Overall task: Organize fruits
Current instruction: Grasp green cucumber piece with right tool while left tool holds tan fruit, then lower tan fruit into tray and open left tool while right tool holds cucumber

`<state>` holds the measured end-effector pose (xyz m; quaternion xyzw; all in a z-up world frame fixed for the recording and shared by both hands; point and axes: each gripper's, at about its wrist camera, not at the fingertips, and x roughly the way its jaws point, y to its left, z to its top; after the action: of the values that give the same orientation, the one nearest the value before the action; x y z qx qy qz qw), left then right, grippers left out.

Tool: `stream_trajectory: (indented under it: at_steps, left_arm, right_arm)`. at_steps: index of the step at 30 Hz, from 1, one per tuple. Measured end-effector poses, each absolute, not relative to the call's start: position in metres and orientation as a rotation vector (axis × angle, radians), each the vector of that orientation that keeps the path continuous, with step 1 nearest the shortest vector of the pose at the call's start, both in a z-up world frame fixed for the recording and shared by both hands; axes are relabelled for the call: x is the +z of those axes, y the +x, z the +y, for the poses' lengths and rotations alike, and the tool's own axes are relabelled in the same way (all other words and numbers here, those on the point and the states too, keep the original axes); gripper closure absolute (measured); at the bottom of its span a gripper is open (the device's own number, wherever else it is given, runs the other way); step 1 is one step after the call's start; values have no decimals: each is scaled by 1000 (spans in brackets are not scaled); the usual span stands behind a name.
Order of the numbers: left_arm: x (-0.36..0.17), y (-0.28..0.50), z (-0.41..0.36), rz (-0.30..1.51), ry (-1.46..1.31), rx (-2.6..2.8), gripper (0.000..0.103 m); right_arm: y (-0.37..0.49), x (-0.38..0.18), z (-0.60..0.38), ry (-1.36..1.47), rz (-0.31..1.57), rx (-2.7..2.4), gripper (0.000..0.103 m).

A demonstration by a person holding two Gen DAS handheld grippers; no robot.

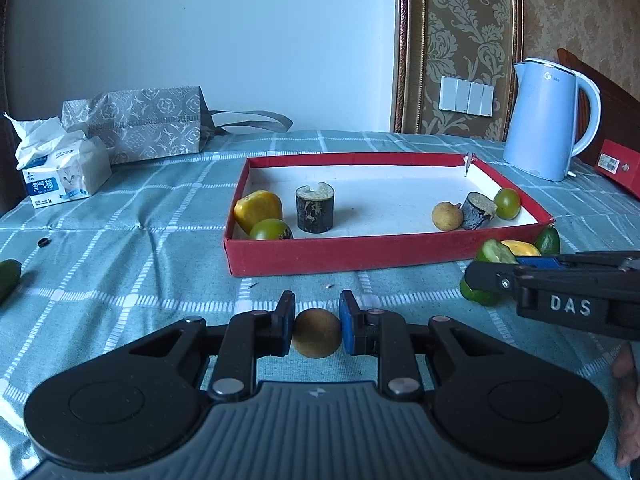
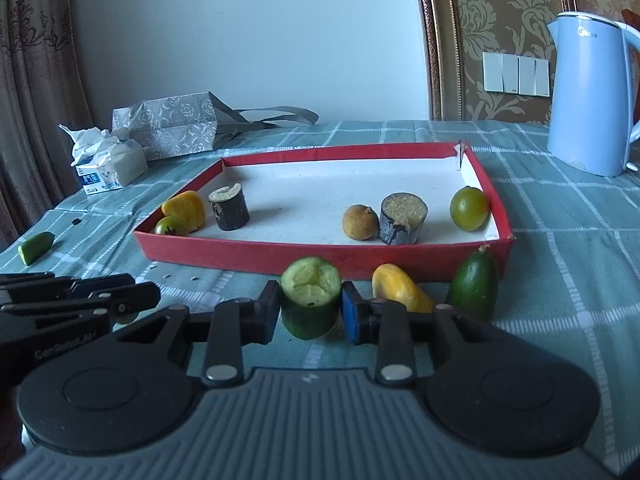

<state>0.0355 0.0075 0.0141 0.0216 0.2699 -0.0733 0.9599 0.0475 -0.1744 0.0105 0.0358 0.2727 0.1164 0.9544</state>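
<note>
My left gripper [image 1: 317, 330] is shut on a small round brown fruit [image 1: 317, 333], just in front of the red tray [image 1: 360, 250]. My right gripper [image 2: 310, 308] is shut on a cut green cucumber piece [image 2: 310, 298], which also shows in the left wrist view [image 1: 496, 252]. The red tray [image 2: 248, 254] holds a yellow fruit [image 2: 185, 210], a green fruit [image 2: 171, 226], a dark cut cylinder [image 2: 229, 207], a brown fruit [image 2: 360, 222], a second dark cylinder [image 2: 403, 218] and a green round fruit [image 2: 469, 208]. A yellow piece [image 2: 400, 288] and a green fruit [image 2: 474, 284] lie in front of the tray.
A blue kettle [image 2: 592, 96] stands at the back right. A tissue pack [image 2: 110, 160] and a patterned bag [image 2: 168, 124] sit at the back left. A cucumber wedge [image 2: 35, 248] lies at the left on the checked cloth. A red box [image 1: 618, 168] is at the far right.
</note>
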Motion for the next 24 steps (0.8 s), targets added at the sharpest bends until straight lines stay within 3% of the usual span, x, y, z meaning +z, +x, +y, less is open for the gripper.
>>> stream_trajectory:
  at_steps: [24]
  left_arm:
    - [57, 61, -11, 448, 136, -62, 80]
  right_arm:
    - [13, 7, -178, 114, 515, 263, 72]
